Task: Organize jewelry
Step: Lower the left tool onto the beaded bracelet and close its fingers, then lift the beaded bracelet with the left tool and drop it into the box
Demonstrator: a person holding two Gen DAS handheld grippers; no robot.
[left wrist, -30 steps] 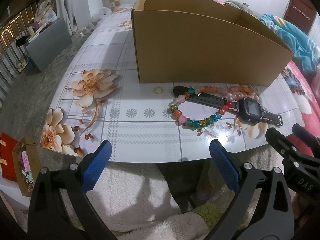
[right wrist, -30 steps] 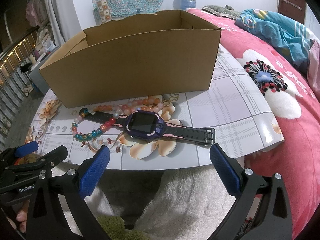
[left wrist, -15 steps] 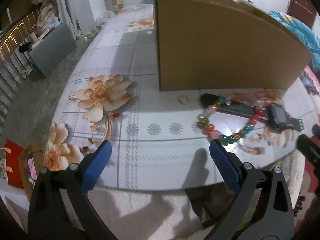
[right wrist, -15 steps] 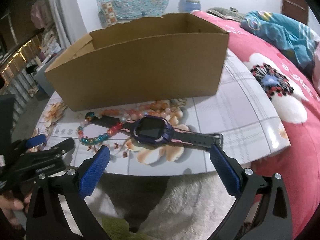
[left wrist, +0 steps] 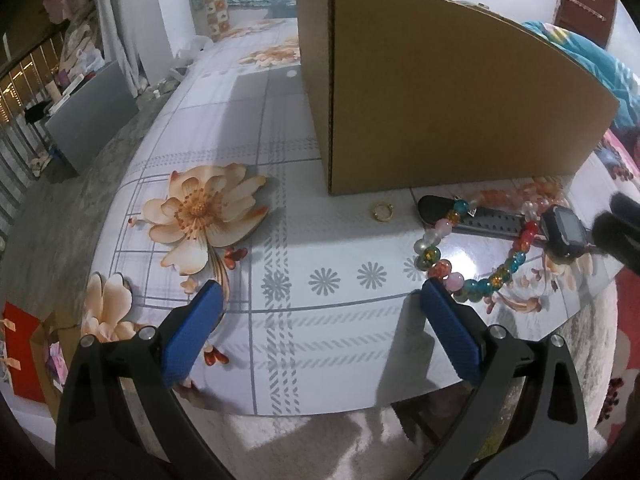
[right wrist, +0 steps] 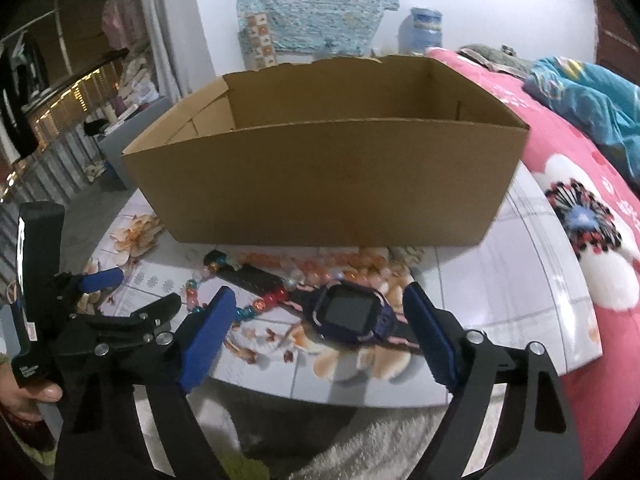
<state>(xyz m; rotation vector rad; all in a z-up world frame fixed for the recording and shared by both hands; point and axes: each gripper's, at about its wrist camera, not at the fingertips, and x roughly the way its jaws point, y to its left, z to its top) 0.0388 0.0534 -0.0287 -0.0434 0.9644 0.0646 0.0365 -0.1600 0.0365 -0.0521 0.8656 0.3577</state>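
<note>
Over watch (right wrist: 347, 316): right tool (right wrist: 316, 312) spread, just been narrowing, pads not touching; left tool (left wrist: 316, 304) spread, empty.

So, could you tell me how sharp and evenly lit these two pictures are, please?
Left wrist view: sharp, with glare on the table beside the beads, and the box bowed by the fisheye. Right wrist view: softer, the watch slightly blurred, the box front in shadow.
</note>
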